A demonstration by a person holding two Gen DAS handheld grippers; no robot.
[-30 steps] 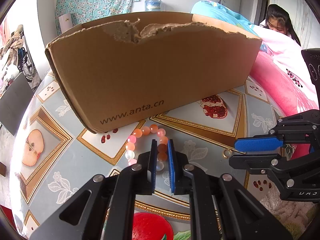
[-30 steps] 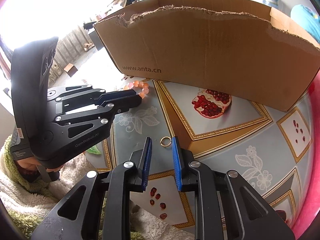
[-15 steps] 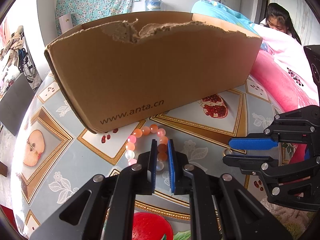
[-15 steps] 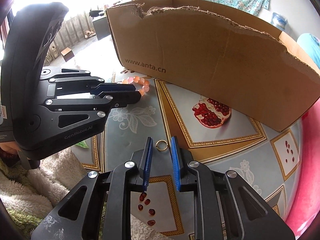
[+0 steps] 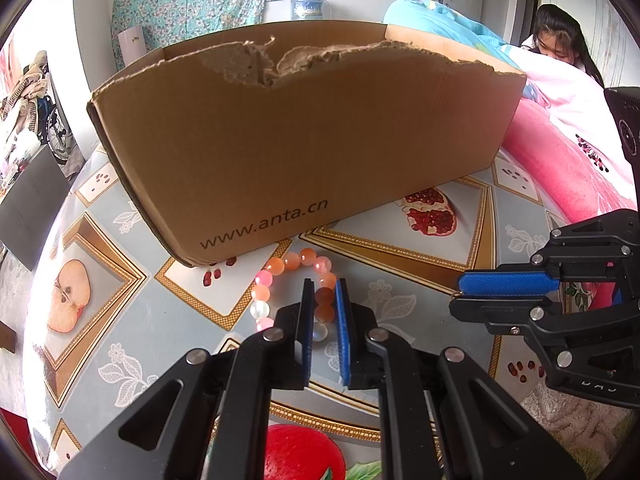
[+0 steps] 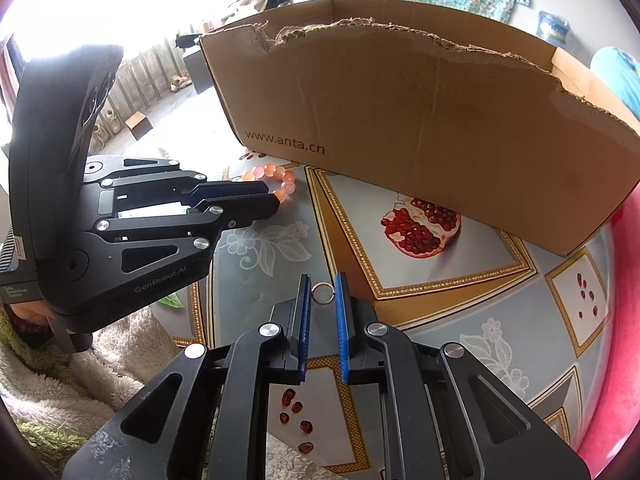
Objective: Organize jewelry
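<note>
A pink and orange bead bracelet (image 5: 298, 264) lies on the fruit-patterned tablecloth in front of a torn cardboard box (image 5: 304, 132). My left gripper (image 5: 323, 292) is shut on the bracelet's right side, beads pinched between the blue pads. A small gold ring (image 6: 322, 293) lies on the cloth. My right gripper (image 6: 322, 288) sits low around it, jaws narrowly open, pads on either side of the ring. In the right wrist view the left gripper (image 6: 264, 196) covers part of the bracelet (image 6: 276, 178), with the box (image 6: 420, 120) behind.
The cardboard box stands close behind both items and blocks the far side. A fluffy blanket (image 6: 100, 360) lies at the table's near edge. A pink quilt (image 5: 560, 168) and a seated person (image 5: 560, 40) are at the right.
My right gripper has moved forward and lowered so the ring now sits between its fingertips, and its jaws have narrowed. My left gripper has stayed shut on the bracelet.
</note>
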